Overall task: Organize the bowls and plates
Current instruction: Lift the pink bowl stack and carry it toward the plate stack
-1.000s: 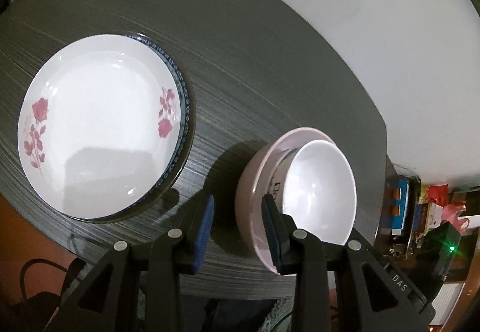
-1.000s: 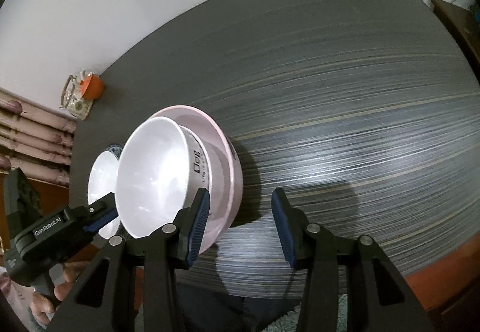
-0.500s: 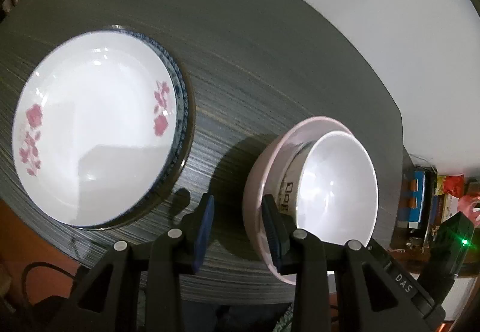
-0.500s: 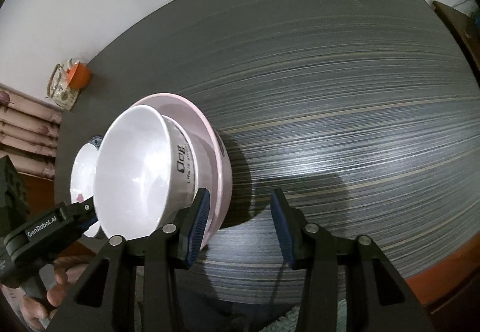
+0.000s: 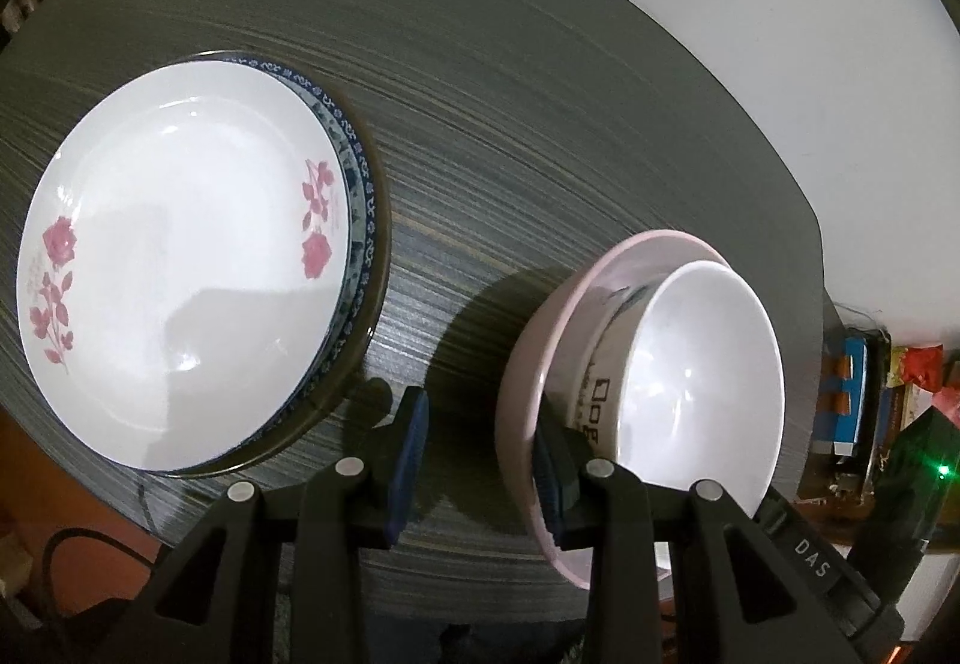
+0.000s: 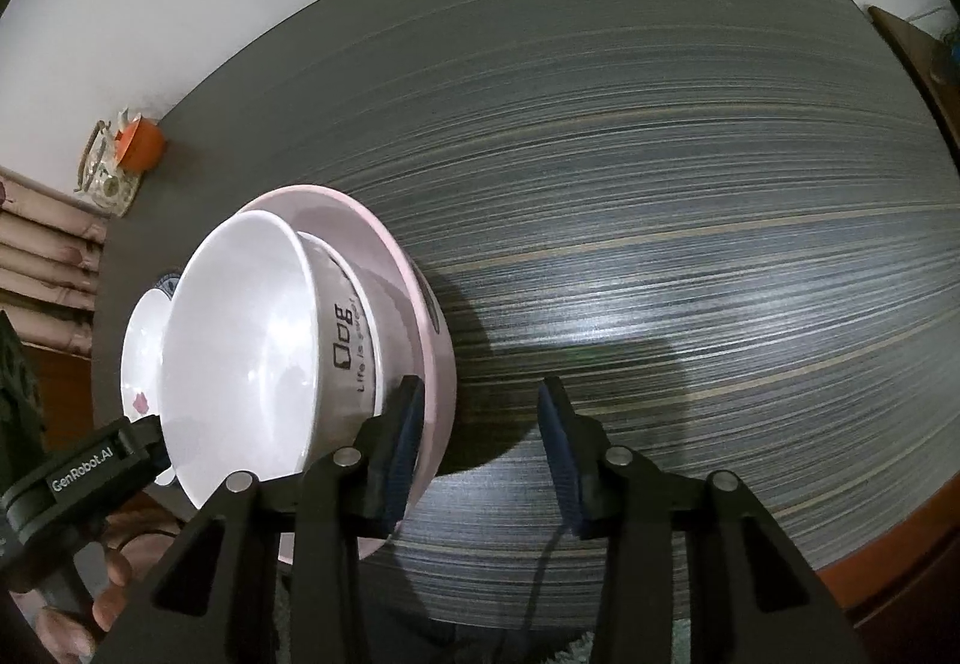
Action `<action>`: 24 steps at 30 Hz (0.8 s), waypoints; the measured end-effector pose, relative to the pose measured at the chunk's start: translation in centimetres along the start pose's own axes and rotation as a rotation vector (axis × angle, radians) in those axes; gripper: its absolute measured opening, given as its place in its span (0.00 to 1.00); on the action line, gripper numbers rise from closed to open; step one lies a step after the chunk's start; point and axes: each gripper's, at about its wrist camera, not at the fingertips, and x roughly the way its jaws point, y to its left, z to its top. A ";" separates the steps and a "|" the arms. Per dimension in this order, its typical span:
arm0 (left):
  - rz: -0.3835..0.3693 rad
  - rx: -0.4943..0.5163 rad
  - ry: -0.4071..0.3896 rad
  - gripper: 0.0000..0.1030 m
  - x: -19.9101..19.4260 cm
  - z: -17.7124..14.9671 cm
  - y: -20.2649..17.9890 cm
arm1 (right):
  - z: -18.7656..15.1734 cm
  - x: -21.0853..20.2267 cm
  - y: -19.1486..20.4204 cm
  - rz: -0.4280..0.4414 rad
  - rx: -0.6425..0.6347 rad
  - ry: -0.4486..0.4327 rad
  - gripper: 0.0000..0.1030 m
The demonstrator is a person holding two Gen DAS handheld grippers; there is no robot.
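On the dark table (image 6: 660, 184) the white bowl (image 5: 702, 382) sits nested in the pink bowl (image 5: 528, 364), beside the rose plate (image 5: 180, 268) stacked on the blue-rimmed plate (image 5: 363, 196), while the left gripper (image 5: 477, 460) and right gripper (image 6: 480, 442) both hover spread wide, empty

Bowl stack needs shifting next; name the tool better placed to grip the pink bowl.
Left, probably: the left tool, open, straddles the pink bowl at its wall, while the open right tool hangs mostly over the table beside it.
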 end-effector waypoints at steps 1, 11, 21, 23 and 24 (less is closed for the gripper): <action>0.004 0.004 -0.003 0.32 0.1 0.0 -0.3 | 0.0 0.0 0.0 -0.001 -0.001 -0.001 0.36; 0.025 0.035 -0.021 0.30 0.1 0.0 -0.9 | 0.3 0.0 0.4 0.007 -0.029 -0.007 0.25; 0.018 0.057 -0.027 0.24 0.2 0.4 -1.6 | 0.3 -0.1 1.0 0.030 -0.018 -0.002 0.13; 0.017 0.070 -0.028 0.20 0.2 0.5 -1.7 | 0.3 -0.1 0.9 0.033 -0.014 -0.003 0.13; 0.020 0.078 -0.030 0.19 0.1 0.6 -1.8 | 0.3 -0.1 1.0 0.034 -0.014 -0.005 0.13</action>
